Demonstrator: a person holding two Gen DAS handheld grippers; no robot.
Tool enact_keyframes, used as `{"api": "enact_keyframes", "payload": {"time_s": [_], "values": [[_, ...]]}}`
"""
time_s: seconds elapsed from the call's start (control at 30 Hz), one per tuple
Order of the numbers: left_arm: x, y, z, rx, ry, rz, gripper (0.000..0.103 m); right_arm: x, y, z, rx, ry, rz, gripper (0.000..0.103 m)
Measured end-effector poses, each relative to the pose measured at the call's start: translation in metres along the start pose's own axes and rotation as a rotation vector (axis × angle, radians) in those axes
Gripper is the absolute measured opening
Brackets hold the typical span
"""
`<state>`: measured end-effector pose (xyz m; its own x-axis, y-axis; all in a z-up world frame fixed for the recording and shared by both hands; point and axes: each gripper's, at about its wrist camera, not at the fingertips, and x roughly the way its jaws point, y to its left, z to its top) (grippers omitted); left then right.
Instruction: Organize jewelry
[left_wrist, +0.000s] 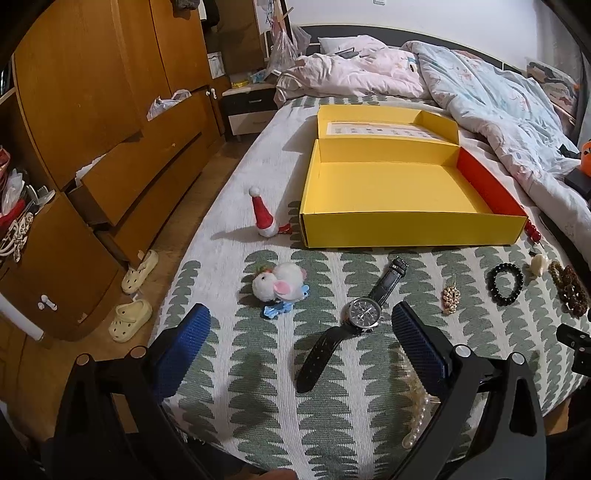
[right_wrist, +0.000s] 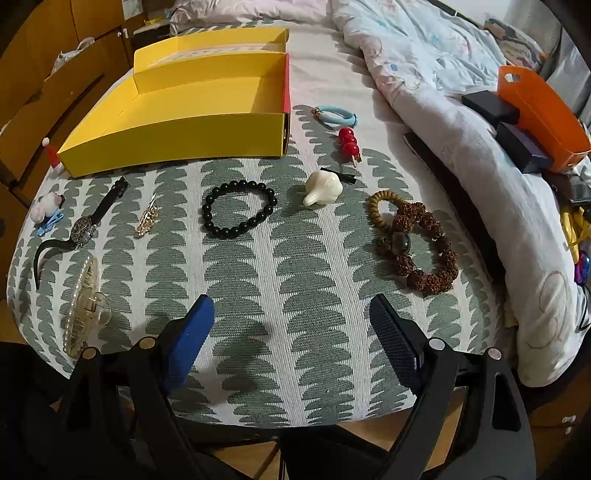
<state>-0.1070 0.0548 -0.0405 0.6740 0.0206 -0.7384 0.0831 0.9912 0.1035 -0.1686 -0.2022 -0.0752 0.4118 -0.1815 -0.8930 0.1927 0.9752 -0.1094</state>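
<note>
Between the wide-open jaws of our left gripper (left_wrist: 301, 325) lay the black watch (left_wrist: 364, 315), untouched. Our right gripper (right_wrist: 291, 314) also stood open and empty — ahead of it we noted the black bead bracelet (right_wrist: 239, 208), the yellow box (right_wrist: 177, 122) beyond.

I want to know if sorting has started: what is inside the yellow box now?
The yellow box shows only a bare yellow floor and a red right wall. No jewelry is inside. Its front wall hides a narrow strip of floor just behind it.
</note>
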Motion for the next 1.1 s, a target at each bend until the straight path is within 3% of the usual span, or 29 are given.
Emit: {"api": "enact_keyframes", "payload": {"time_s": [1.1], "values": [[-0.0023,-0.0036,0.0001,0.004,-0.001,-0.009,0.097,0.0028,-0.0012,-0.0021,0.008,0.014,0.021,0.086]]}}
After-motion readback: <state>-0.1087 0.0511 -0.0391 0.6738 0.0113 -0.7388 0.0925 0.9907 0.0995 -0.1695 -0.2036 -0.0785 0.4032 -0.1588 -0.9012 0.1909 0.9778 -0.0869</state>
